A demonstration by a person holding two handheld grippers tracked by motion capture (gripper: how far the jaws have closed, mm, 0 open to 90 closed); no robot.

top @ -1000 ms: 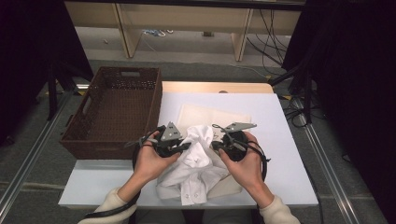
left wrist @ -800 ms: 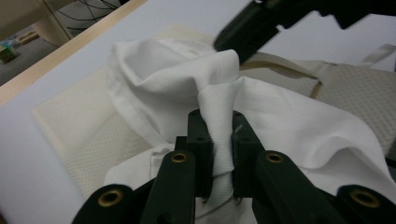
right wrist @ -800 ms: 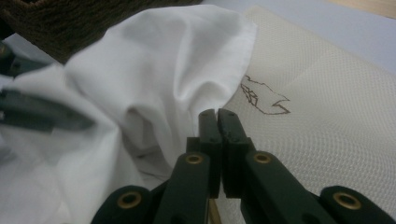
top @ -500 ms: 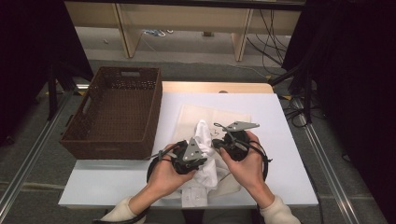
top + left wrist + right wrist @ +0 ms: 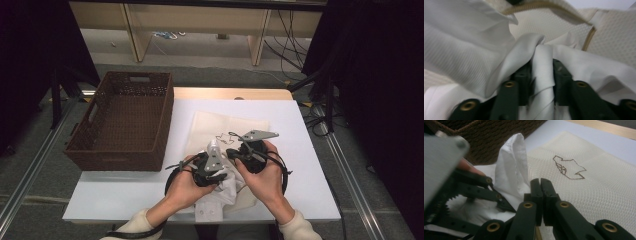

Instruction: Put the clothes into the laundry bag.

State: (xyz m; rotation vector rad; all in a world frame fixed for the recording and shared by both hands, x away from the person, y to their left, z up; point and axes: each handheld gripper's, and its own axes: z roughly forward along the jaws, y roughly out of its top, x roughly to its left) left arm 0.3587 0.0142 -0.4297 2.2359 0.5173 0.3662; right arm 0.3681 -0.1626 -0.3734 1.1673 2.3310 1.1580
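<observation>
A white shirt lies bunched at the table's near edge, on top of a cream cloth bearing a brown stitched outline. My left gripper points into the bunch. In the left gripper view a fold of the white shirt stands between the jaws, which have just been opening and hold apart around it. My right gripper is shut, pads together with nothing seen between them. It rests over the cream cloth, right beside a raised peak of the shirt.
A dark brown wicker basket stands on the left part of the white table, close to my left hand. Beyond the table are wooden furniture legs and cables on the floor.
My left hand has moved right and down, close against the right gripper. The lifted bunch of white shirt between the grippers has sunk to the table. The right hand has kept its place.
</observation>
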